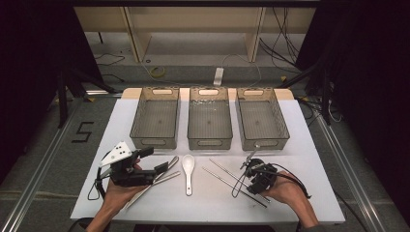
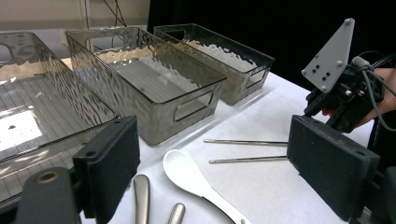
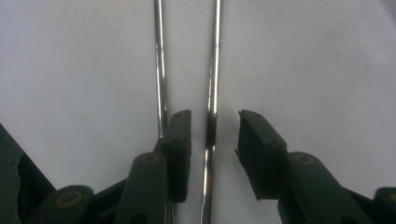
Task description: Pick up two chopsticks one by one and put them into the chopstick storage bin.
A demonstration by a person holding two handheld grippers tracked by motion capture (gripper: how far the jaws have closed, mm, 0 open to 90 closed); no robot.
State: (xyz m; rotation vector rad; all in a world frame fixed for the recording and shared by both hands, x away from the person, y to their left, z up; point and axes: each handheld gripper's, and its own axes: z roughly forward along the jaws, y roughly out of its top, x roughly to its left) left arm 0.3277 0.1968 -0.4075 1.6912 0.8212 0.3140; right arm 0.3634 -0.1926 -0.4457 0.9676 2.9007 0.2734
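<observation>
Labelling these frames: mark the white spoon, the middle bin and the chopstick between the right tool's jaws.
white spoon [image 1: 187,165], high view, bowl.
middle bin [image 1: 209,143], high view, near wall.
chopstick [image 3: 211,122], right gripper view, shaft between the jaws.

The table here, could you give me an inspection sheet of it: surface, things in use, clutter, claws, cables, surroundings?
Surface: white table, flat, no spills seen.
Job's things: two metal chopsticks lie side by side; one runs between the right claw's jaws, not yet pinched, the other lies just outside them.
Other items: three clear bins in a row, nothing seen in them; white spoon; metal utensils by the left claw.
Clutter: nothing seen.
Claws: right claw low over the chopsticks, jaws apart; left claw open, holding nothing.
Cables: one trails from each claw; more lie on the floor behind.
Surroundings: wooden shelf frame, dark curtains.
</observation>
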